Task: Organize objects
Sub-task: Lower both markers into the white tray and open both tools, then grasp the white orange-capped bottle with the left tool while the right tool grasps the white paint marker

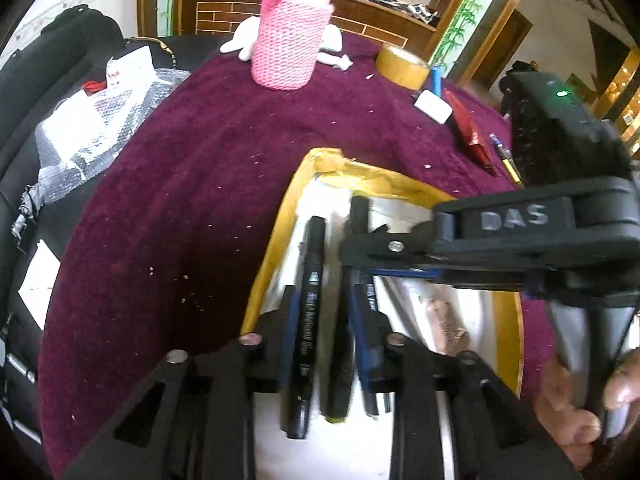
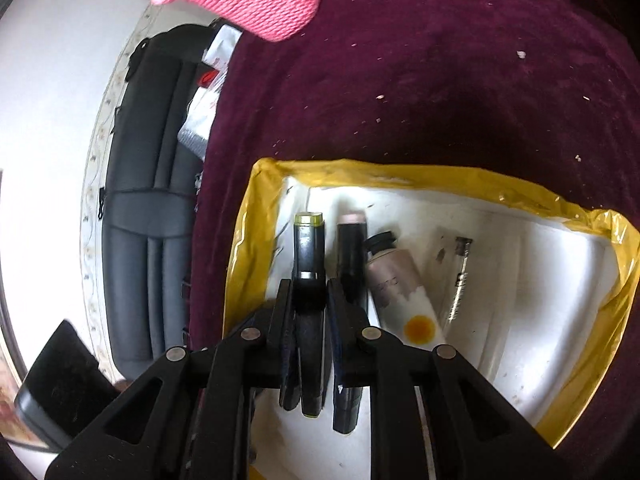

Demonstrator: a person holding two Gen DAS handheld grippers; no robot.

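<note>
A white box with yellow-taped rim (image 1: 280,216) (image 2: 248,216) lies on the maroon cloth. My left gripper (image 1: 324,304) hovers over it, jaws a little apart around black markers (image 1: 306,320) lying in the box; whether it grips them I cannot tell. My right gripper (image 2: 308,292) is shut on a dark pen with a yellow-green cap (image 2: 309,248), held over the box's left side. It shows in the left wrist view (image 1: 352,236) reaching in from the right. Beside the pen lie a dark stick (image 2: 351,256), a pink tube (image 2: 400,284) and a clear-wrapped item (image 2: 460,276).
A pink knitted holder (image 1: 290,36) (image 2: 248,4) stands at the table's far side. Tape roll (image 1: 402,66), blue cylinder (image 1: 436,78), white block (image 1: 433,106), red item (image 1: 472,132) and pen (image 1: 506,158) lie at right. A black sofa with bubble wrap (image 1: 88,132) is at left.
</note>
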